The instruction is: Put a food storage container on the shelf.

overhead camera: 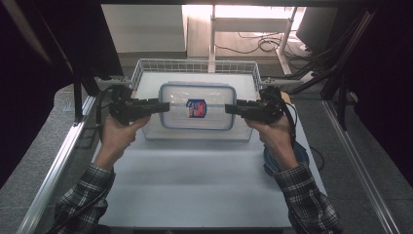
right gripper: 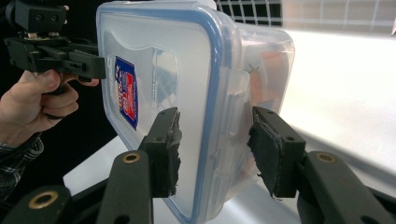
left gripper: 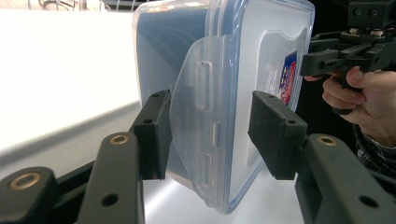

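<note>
I have the lidded plastic container (overhead camera: 197, 106) pinched at both short ends and off the table, held level over the front part of the wire basket (overhead camera: 146, 66). Left gripper (overhead camera: 163, 106) clamps the left end; in the left gripper view its pads (left gripper: 156, 135) sit on either side of the latch flap. Right gripper (overhead camera: 230, 108) clamps the right end, pads (right gripper: 164, 151) pressed top and bottom. Lid is on, blue seal visible, sticker (overhead camera: 196, 107) facing up. My read: pick-up is done, transfer is underway. Left to do: set it down at its destination and release. Can't tell which way it's headed, into the basket or out onto the white table (overhead camera: 195, 185).
</note>
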